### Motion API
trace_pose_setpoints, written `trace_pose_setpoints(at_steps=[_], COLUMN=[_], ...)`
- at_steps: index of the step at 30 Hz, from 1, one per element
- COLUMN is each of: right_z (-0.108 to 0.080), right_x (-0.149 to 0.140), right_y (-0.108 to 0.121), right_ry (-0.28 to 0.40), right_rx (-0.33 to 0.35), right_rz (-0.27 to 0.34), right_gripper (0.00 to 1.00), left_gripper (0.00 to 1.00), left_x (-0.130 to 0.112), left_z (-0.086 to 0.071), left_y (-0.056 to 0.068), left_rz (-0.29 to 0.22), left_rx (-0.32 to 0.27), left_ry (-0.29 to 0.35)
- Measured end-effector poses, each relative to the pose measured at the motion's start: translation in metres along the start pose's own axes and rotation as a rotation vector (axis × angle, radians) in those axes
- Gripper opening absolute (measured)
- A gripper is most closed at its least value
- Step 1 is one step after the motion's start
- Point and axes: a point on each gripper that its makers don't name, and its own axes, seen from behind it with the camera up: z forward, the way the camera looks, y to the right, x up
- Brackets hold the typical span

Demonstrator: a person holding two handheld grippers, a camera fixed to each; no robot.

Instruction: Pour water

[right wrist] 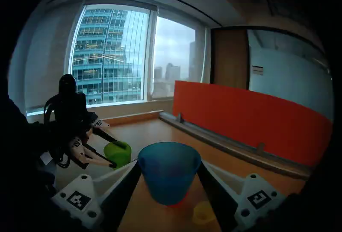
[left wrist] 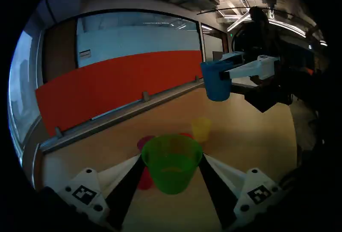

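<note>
Left gripper view: the left gripper (left wrist: 172, 159) has its jaws pinching a green cup (left wrist: 172, 165) by the sides, upright, above the bench (left wrist: 252, 138); whether it holds water, I cannot tell; up at the right, well apart, the right gripper (left wrist: 225, 76) carries a blue cup (left wrist: 216, 82), upright too; a yellow cup (left wrist: 201, 128) stands on the bench beyond.

Right gripper view: the jaws here are pinching the blue cup, level, nothing spilling; the green cup hangs off to one side, lower.

Looks like the carry before the pour; no tilt yet; next, I'd say, one rim must come above the other cup's mouth, close, then tip slowly.
</note>
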Motion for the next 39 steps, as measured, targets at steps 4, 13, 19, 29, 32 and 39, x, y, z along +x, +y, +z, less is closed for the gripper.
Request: trace_pose_setpoints(at_steps=[4,13,19,29,32,39], right_z=[0.006,0.019,0.027,0.037,0.039,0.043], right_x=[-0.011,-0.039,-0.057,-0.088,-0.097,-0.112], right_y=[-0.005,-0.014,-0.02,-0.027,-0.029,-0.035], right_ry=[-0.026,-0.09,-0.13,-0.203,-0.226,-0.262], right_rx=[0.015,0.048,0.069,0.09,0.098,0.113], right_rz=[-0.003,-0.008,-0.01,-0.022,-0.024,-0.031], right_gripper=[0.92,0.92,0.92,0.92,0.92,0.92], left_gripper=[0.86,0.87,0.87,0.87,0.87,0.87], left_x=[-0.01,-0.034,-0.051,-0.073,-0.078,-0.087], left_z=[-0.001,-0.003,-0.002,0.001,0.001,0.003], left_y=[-0.003,-0.01,-0.011,-0.012,-0.014,-0.016], left_rz=[-0.003,-0.003,-0.009,-0.008,-0.011,-0.017], left_rx=[0.003,0.011,0.004,-0.004,-0.005,-0.008], left_ry=[-0.026,-0.097,-0.144,-0.2,-0.214,-0.239])
